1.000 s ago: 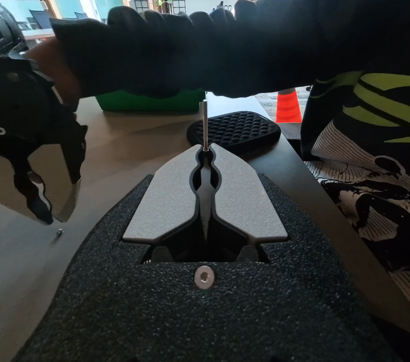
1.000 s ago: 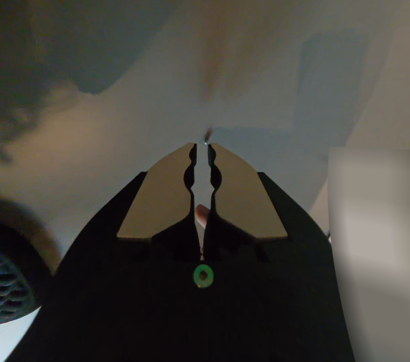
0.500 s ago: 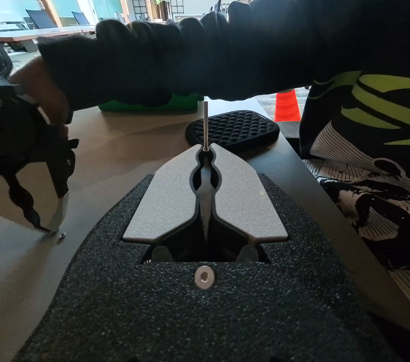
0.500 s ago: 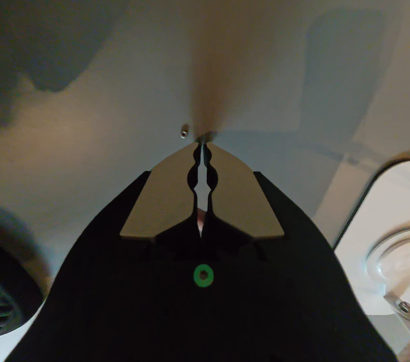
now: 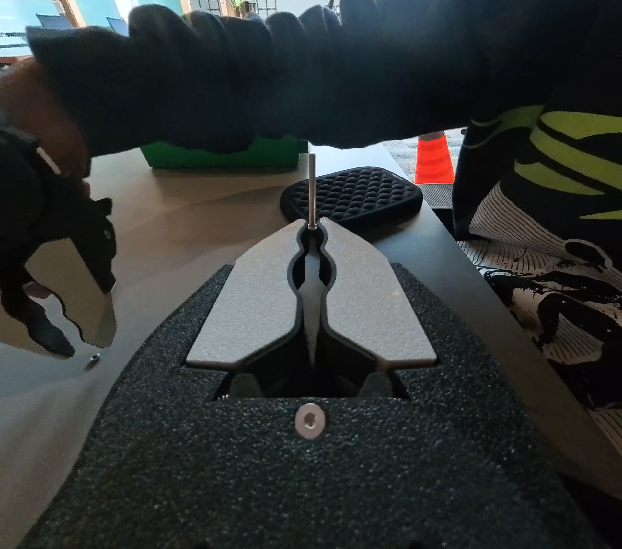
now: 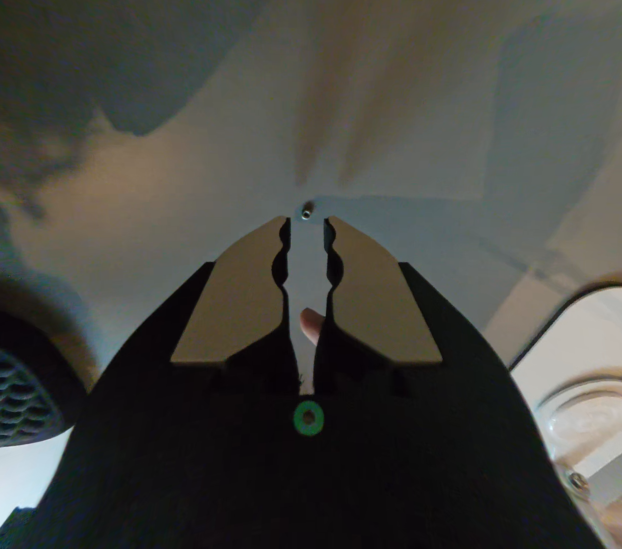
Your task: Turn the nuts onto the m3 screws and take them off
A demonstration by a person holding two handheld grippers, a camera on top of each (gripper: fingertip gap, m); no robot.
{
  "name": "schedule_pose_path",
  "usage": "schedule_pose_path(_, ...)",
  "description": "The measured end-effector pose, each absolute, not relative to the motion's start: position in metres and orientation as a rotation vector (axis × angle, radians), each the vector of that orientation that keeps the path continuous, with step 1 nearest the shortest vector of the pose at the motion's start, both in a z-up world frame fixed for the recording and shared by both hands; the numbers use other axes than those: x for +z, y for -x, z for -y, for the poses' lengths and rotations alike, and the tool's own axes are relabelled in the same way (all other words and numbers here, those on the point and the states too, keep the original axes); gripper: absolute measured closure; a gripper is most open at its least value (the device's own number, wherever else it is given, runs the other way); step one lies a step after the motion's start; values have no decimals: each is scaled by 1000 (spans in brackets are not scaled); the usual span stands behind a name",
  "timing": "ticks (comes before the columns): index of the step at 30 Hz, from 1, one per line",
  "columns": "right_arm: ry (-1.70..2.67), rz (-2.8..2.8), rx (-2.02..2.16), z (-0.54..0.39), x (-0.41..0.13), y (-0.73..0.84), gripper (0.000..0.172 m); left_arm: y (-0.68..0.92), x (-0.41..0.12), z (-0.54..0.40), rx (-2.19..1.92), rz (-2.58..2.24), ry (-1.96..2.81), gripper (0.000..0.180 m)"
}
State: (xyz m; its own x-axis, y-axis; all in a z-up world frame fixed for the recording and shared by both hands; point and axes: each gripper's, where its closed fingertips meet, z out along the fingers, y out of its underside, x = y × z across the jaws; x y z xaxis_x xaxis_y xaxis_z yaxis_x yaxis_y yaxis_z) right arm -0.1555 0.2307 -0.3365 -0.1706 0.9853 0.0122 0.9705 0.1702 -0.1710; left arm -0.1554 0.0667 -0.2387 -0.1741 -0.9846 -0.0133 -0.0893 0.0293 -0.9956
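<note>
While the screw (image 5: 312, 189) is being held upright at centre frame of the left wrist view, its lower end is being pinched between the closed tips of the left gripper (image 5: 313, 227), the shaft rising in front of a black honeycomb pad (image 5: 356, 193) and a green bin (image 5: 222, 156). At lower left of that view, the right gripper (image 5: 84, 339) is being held tip-down over the table (image 5: 188, 230), jaws parted and nothing gripped; the nut (image 5: 93, 358) is lying loose on the surface just beneath. In the right wrist view the same nut (image 6: 306, 213) is being shown just beyond the spread fingertips (image 6: 281, 223), slightly left of the gap's midline. Risks being catalogued, as judgements: the nut being nudged or flicked away if one tip lands first; the nut being seized tilted or on edge, so that threading is being started crooked; the slender screw being knocked askew by the sleeve (image 5: 235, 78) crossing directly above it.
</note>
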Motion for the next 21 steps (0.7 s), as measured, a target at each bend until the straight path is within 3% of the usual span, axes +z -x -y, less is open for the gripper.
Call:
schedule_pose_path(1, 1944, 2319, 179, -231, -338, 156, 155, 155, -239, -67, -1276, -1417, 1173, 179)
schedule_pose_path(11, 1958, 2405, 75, -233, -346, 155, 167, 156, -238, -66, -1278, -1417, 1171, 179)
schedule_pose_path(21, 1890, 2307, 197, -230, -330, 156, 168, 157, -237, -70, -1275, -1387, 1182, 179)
